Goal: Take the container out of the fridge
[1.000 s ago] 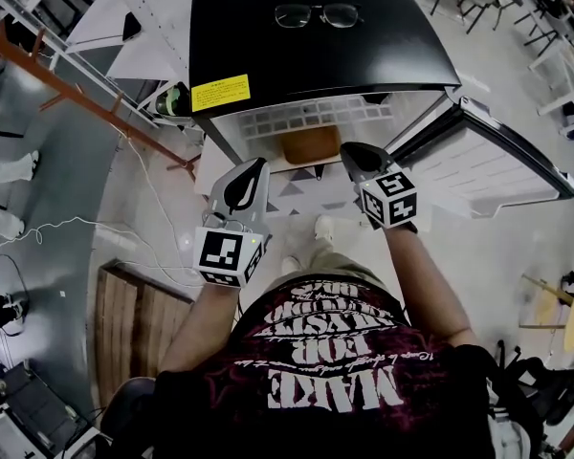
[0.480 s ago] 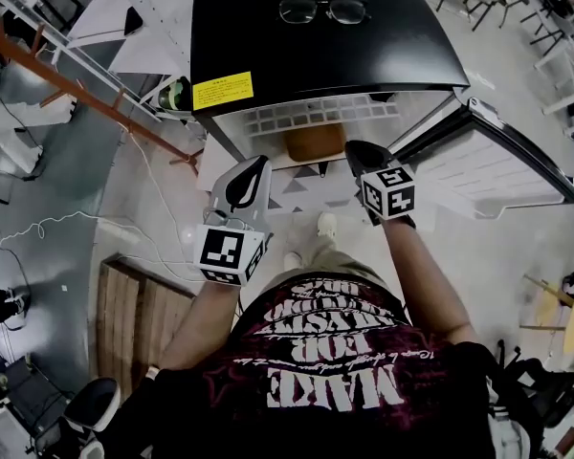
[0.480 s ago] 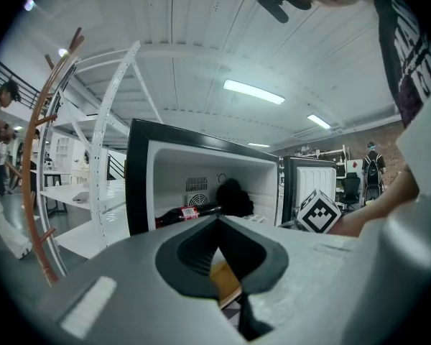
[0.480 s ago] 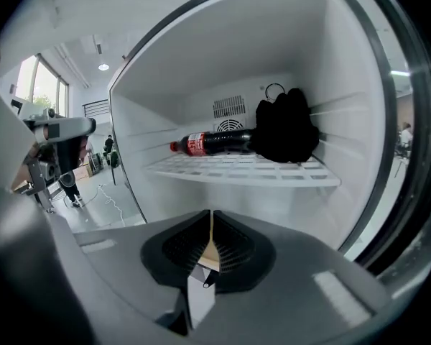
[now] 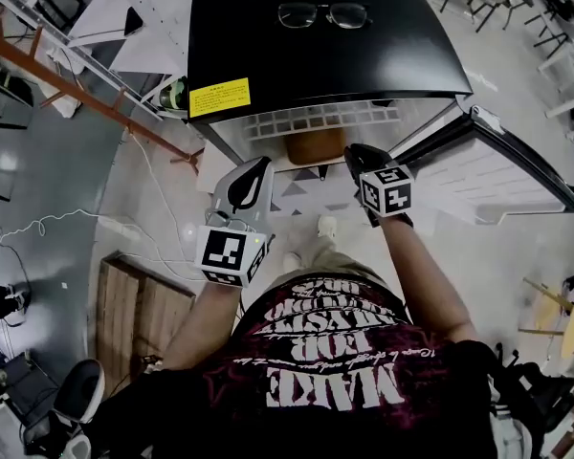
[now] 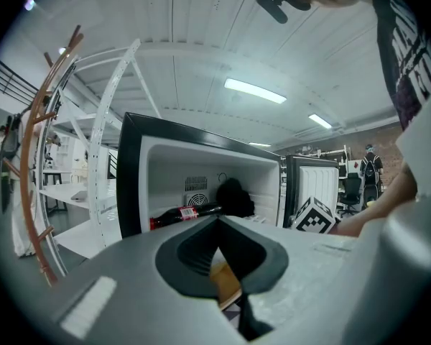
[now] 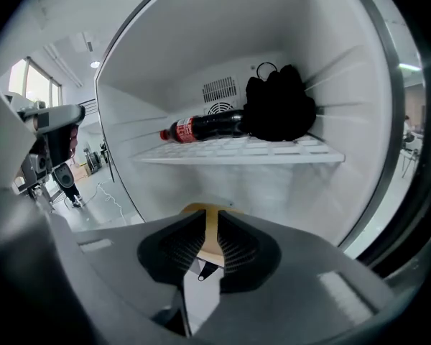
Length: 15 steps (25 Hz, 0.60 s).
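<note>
Fridge: door swung open to its right side. A pair of glasses lies near the back edge of its top, and a yellow label sits at the front left corner.

Container: tan, inside the fridge below the wire shelf, near the middle of the front edge. The shelf carries a lying bottle with a black bundle just beside it, toward the back.

My right gripper: at the fridge mouth, right of the container. Its jaws have just been opening and stand a narrow slit apart. The container shows through the slit, just past the tips, and the pads press on nothing.

My left gripper: outside the fridge, before its front left corner. Its tips are together and it holds nothing.
</note>
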Motion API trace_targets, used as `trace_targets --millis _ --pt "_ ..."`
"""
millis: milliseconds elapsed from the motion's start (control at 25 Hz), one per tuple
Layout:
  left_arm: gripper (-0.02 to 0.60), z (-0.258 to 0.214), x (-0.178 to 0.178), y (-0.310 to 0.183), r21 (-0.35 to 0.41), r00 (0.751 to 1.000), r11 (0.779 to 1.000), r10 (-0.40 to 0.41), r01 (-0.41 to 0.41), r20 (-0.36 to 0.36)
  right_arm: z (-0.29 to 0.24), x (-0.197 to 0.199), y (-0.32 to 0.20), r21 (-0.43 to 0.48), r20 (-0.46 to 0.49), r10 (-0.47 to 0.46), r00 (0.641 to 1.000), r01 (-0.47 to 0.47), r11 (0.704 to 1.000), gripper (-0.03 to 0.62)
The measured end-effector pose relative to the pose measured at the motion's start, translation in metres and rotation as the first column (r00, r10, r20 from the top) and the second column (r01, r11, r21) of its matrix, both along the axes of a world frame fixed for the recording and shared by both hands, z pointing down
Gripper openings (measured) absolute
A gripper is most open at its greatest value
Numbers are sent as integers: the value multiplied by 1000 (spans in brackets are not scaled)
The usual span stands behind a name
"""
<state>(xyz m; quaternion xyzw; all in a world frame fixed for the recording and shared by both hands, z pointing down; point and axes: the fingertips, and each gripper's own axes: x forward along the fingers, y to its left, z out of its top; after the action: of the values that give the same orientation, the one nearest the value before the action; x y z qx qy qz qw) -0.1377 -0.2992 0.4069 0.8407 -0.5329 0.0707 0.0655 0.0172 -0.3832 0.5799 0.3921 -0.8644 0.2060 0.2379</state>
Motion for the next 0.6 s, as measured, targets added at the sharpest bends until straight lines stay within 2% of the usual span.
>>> trace_targets --millis 600 --pt "0 -4 -1 -4 1 999 999 -37 37 3 45 6 -19 -71 -54 8 998 -12 997 115"
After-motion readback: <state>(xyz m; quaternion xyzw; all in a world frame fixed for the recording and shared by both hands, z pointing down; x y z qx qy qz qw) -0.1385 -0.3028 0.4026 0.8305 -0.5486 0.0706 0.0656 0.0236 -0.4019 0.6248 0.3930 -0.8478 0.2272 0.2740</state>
